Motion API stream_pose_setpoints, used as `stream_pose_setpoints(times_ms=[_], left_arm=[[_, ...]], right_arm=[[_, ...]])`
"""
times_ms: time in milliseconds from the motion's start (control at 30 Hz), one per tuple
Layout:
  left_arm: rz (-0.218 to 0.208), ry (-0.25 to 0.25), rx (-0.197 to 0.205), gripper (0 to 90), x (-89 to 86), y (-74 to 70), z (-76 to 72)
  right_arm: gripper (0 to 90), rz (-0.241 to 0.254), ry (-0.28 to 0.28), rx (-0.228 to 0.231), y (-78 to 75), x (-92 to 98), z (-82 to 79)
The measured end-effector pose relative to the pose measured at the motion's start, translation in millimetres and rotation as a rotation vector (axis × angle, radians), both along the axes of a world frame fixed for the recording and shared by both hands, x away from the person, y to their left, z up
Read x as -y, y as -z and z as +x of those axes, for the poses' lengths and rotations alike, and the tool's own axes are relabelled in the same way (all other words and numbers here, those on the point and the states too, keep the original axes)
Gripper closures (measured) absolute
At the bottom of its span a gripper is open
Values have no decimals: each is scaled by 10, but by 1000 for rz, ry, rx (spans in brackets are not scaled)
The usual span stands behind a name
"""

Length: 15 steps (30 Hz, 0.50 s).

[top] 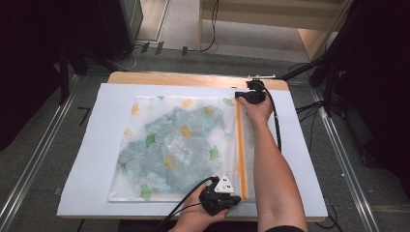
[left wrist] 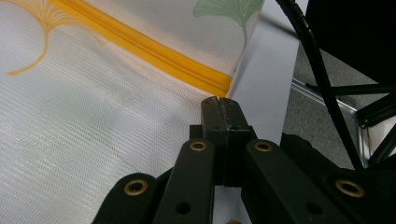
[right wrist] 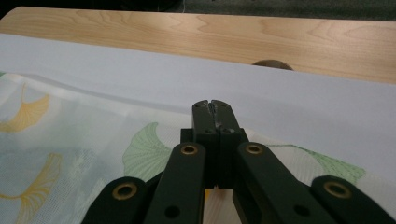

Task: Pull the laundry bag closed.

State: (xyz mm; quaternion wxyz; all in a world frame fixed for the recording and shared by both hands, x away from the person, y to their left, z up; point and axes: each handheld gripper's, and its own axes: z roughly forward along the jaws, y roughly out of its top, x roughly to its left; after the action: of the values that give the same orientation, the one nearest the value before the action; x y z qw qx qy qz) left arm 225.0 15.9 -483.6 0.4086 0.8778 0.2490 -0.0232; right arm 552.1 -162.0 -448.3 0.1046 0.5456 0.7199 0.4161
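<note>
A white mesh bag (top: pixel 145 183) printed with green and yellow ginkgo leaves lies flat on a white sheet (top: pixel 92 145), with bluish cloth (top: pixel 179 140) inside it. An orange zipper (top: pixel 240 150) runs along its right side. My left gripper (top: pixel 237 199) rests at the zipper's near end, jaws shut. In the left gripper view its tip (left wrist: pixel 223 100) lies just below the zipper's end (left wrist: pixel 219 83), and whether mesh is pinched I cannot tell. My right gripper (top: pixel 240 95) sits at the zipper's far end, jaws shut. Its tip (right wrist: pixel 212 103) lies over the bag's far edge (right wrist: pixel 149 154).
The sheet covers a wooden table (top: pixel 183 79), whose bare far edge (right wrist: pixel 233 37) shows beyond it. Metal floor rails (top: pixel 29 159) run along both sides. Cables (top: pixel 276 121) trail from both grippers. Dark stands (top: pixel 333 63) rise at the far right.
</note>
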Motion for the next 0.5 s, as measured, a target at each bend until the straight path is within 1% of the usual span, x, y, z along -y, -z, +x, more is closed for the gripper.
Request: stream_pose_setpoints(times_ms=[33, 100, 133, 167, 200, 233, 267, 300, 333, 367, 400, 433, 467, 500], left_arm=[[-2, -1, 0, 900, 2, 0, -1], [-1, 1, -1, 900, 0, 0, 4], [0, 1, -5, 900, -2, -2, 6], [-1, 2, -3, 900, -3, -2, 6], [-6, 3, 18, 900, 2, 1, -9], [2, 6, 47, 900, 7, -2, -34], [6, 11, 64, 900, 9, -5, -48], [6, 9, 58, 900, 3, -10, -43], [-15, 1, 47, 900, -5, -8, -32], [-15, 1, 47, 900, -5, -8, -32], [-30, -6, 32, 900, -32, -21, -10], [-53, -15, 22, 900, -44, -20, -1], [-53, -15, 22, 900, -44, -20, -1], [-47, -10, 26, 900, -42, -20, -5]], right_arm=[[900, 0, 0, -4, -9, -2, 4], [900, 12, 22, -10, -26, -11, -16], [900, 3, 29, 1, -25, -17, -27], [900, 12, 40, -4, -31, -23, -48], [853, 32, 47, 1, -30, -20, -72], [763, 56, 51, 18, -28, -9, -98], [734, 67, 56, 19, -32, 7, -122], [718, 65, 51, 10, -35, 22, -147], [690, 59, 37, 10, -39, 36, -178], [690, 59, 37, 10, -39, 36, -178], [654, 49, 26, 11, -40, 51, -211], [585, 34, 25, 8, -54, 93, -300], [585, 34, 25, 8, -54, 93, -300], [541, 39, 19, 24, -63, 147, -377]])
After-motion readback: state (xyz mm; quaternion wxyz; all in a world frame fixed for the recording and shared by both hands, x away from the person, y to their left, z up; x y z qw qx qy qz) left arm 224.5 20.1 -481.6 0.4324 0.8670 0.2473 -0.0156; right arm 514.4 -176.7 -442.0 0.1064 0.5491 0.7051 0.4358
